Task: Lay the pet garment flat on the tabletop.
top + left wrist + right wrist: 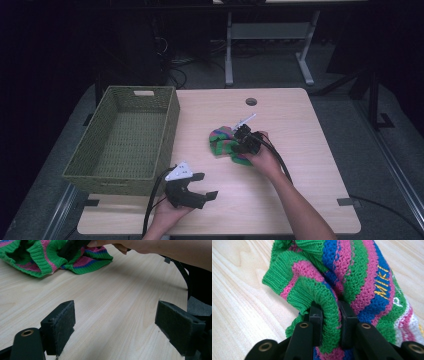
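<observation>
A small knitted garment point(223, 144) with green, pink and blue stripes lies crumpled near the middle of the wooden table point(300, 130). My right gripper point(242, 145) is shut on a green ribbed fold of the knitted garment point(329, 312), pinched between both jaws. My left gripper point(202, 186) rests low at the front of the table, open and empty, its pads point(63, 322) wide apart over bare wood. From the left gripper view, the knitted garment point(45, 257) lies ahead, with a hand over it.
A green woven basket point(170, 125) stands on the table's left side, empty inside. A round cable hole point(251, 101) sits near the far edge. Cables trail from both grippers toward the front edge.
</observation>
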`<state>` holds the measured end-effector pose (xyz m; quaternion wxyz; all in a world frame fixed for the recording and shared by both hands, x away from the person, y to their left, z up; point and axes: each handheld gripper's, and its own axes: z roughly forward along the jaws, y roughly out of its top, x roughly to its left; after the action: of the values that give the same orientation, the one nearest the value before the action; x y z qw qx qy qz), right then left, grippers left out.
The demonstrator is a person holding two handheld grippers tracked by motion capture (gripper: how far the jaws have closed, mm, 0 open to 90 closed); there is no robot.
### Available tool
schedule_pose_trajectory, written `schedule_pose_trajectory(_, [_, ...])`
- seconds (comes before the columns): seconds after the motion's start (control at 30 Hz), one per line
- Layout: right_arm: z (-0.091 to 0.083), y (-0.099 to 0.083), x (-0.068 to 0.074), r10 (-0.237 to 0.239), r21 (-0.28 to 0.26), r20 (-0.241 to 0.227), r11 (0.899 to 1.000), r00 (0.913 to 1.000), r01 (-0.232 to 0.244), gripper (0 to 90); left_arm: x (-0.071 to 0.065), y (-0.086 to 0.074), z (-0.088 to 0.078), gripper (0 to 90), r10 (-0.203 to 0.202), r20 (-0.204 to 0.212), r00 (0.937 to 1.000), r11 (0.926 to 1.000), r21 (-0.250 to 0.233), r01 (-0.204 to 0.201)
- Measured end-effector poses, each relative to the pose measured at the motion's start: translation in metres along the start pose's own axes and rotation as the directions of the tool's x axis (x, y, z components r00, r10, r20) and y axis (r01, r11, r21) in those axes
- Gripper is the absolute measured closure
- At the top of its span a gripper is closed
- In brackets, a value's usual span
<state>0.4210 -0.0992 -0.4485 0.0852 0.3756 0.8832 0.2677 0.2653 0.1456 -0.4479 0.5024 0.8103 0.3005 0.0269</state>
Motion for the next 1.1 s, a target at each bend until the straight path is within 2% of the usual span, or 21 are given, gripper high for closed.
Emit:
schedule_pose_trajectory(0.4, [-0.018,-0.001,-0.012,0.066,-0.051,-0.048,0.996,0.9967,-0.068,76.2,0.001,0.0,-0.001,16.3,-0.004,0.0,1.0,1.0,-0.006,0.004])
schedule_pose_trajectory(0.7, [-0.039,0.005,-0.015,0.058,-0.075,-0.062,0.995,0.9964,-0.063,76.3,0.002,0.0,-0.002,16.3,-0.005,-0.004,1.0,1.0,-0.005,0.005])
schedule_pose_trajectory(1.1, [-0.062,0.004,-0.02,0.068,-0.108,-0.095,0.991,0.9932,-0.078,76.3,0.003,0.0,-0.002,16.3,-0.013,-0.004,0.9999,0.9999,-0.01,0.012])
